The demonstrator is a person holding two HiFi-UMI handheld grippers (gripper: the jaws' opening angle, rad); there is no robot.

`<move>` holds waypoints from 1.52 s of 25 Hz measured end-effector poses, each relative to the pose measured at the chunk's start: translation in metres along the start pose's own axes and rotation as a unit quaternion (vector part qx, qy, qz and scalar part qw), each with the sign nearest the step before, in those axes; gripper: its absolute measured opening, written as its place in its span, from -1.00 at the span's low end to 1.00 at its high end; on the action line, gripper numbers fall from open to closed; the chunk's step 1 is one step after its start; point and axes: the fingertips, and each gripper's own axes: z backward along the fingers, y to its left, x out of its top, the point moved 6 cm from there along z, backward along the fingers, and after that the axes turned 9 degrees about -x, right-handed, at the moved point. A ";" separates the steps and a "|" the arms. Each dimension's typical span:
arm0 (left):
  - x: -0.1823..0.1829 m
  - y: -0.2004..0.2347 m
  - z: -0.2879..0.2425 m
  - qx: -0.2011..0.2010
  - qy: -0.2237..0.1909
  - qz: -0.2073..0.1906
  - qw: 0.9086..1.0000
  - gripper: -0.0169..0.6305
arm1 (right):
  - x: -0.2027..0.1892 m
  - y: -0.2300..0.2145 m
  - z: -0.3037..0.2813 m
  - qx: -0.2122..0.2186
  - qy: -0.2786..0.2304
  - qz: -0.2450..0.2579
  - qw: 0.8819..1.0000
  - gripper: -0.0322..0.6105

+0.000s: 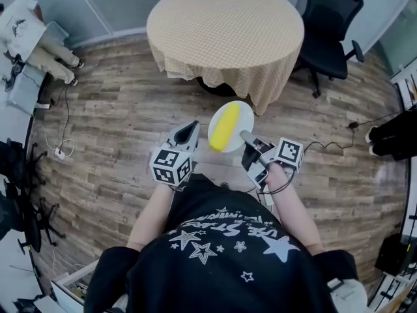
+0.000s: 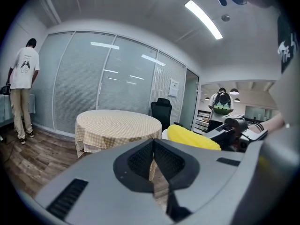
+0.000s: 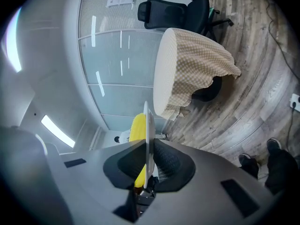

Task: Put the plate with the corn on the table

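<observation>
Head view: carrying step.
Right gripper [image 1: 247, 137] pinches the plate [image 1: 242, 113] by its rim, corn [image 1: 225, 128] on top, short of the table [image 1: 225, 25]; left gripper [image 1: 189, 133] closed, empty. Next: step closer, lay it flat.

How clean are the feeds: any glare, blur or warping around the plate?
Head view: sharp, evenly lit, plate and corn clear, room edges bowed. Left gripper view: dark round border, ceiling light glares. Right gripper view: turned sideways, plate edge-on, table warped.

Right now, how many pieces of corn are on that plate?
1: a yellow corn lies on the white plate, which the right gripper grips by its rim. None seems hidden.
</observation>
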 end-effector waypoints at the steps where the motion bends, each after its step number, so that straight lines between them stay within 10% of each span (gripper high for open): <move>1: 0.000 -0.002 0.001 0.001 0.001 -0.001 1.000 -0.92 | 0.001 0.002 0.001 0.001 0.000 0.000 1.000 -0.76; 38: 0.055 0.227 -0.080 -0.027 -0.006 0.020 0.999 -0.92 | 0.105 0.062 -0.206 0.004 -0.065 -0.010 0.998 -0.75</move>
